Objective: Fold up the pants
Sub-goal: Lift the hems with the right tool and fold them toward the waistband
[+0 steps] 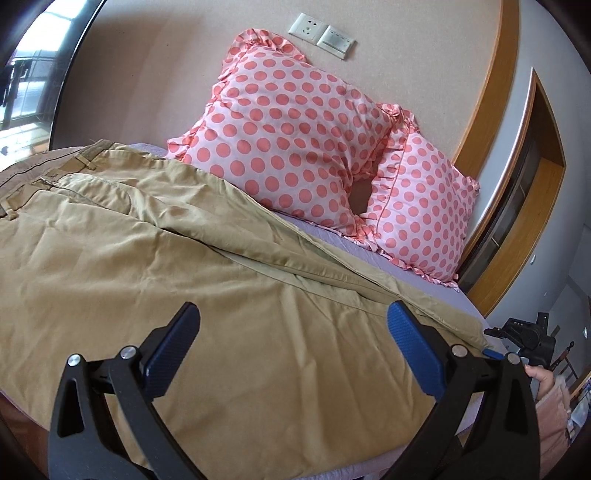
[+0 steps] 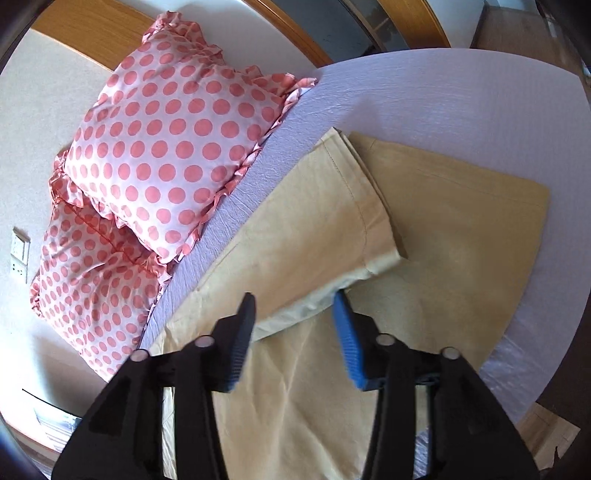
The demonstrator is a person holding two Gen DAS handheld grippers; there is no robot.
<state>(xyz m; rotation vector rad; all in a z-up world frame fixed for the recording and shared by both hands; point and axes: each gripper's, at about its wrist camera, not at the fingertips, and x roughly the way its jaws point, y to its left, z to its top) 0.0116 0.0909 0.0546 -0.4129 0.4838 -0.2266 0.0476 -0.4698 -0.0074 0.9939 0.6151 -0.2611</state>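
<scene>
Tan khaki pants point(image 1: 155, 266) lie spread on a lilac bed sheet point(image 1: 436, 284), waistband at the far left of the left wrist view, legs running toward the right. My left gripper point(image 1: 293, 325) is open and empty, hovering over the thigh area. In the right wrist view the two pants legs point(image 2: 424, 229) lie side by side, the upper leg's cuff point(image 2: 373, 206) overlapping the other. My right gripper point(image 2: 295, 317) is open, with its blue fingertips point(image 2: 345, 325) just above the edge of the upper leg. It grips nothing.
Two pink polka-dot pillows point(image 1: 295, 147) lean against the beige wall behind the pants; they also show in the right wrist view point(image 2: 166, 140). Wall sockets point(image 1: 321, 35) sit above. A wooden door frame point(image 1: 491, 122) is at right. The bed edge point(image 2: 517, 376) lies near the cuffs.
</scene>
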